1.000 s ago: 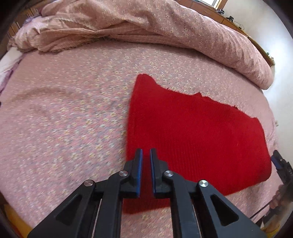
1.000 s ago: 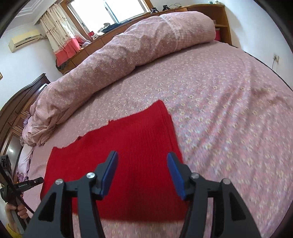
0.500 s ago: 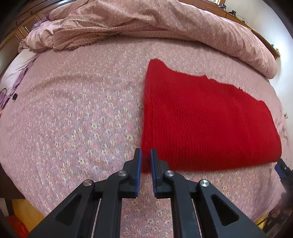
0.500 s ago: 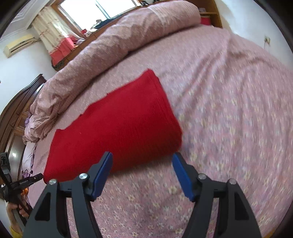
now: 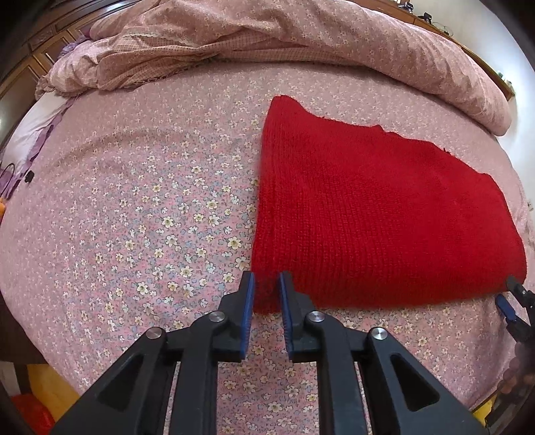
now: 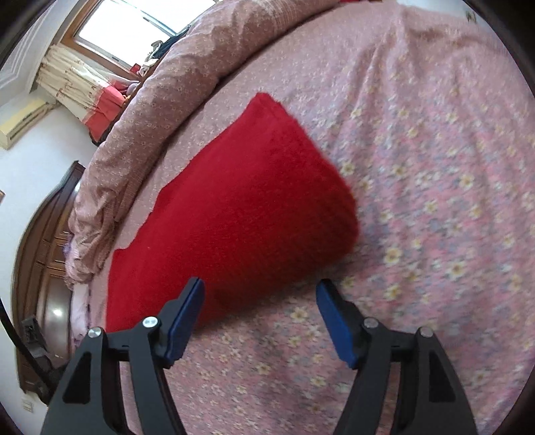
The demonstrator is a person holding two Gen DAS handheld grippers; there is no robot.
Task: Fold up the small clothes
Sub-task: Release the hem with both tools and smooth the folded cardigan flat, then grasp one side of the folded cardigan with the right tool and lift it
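Note:
A red knit garment (image 5: 367,217) lies folded flat on the flowered pink bed sheet (image 5: 150,200). My left gripper (image 5: 265,284) points down at the garment's near left corner. Its jaws are opening, a narrow gap apart, with that corner between the pads. In the right wrist view the same red knit (image 6: 240,207) lies just beyond my right gripper (image 6: 260,284). Those jaws are wide and still opening, with nothing between them; the left fingertip (image 6: 194,291) overlaps the knit's near edge. The right gripper's tip (image 5: 511,301) also shows by the garment's near right corner.
A bunched pink duvet (image 5: 234,36) runs along the far side of the bed (image 6: 160,100). Dark wooden furniture (image 6: 40,267) and a window with curtains (image 6: 127,30) stand behind it. Yellow and red things (image 5: 50,384) lie below the bed's near left edge.
My left gripper's jaws have parted slightly at the garment's corner. My right gripper has drawn back from over the knit to its near edge, sunk, rolled, and spread its jaws wider.

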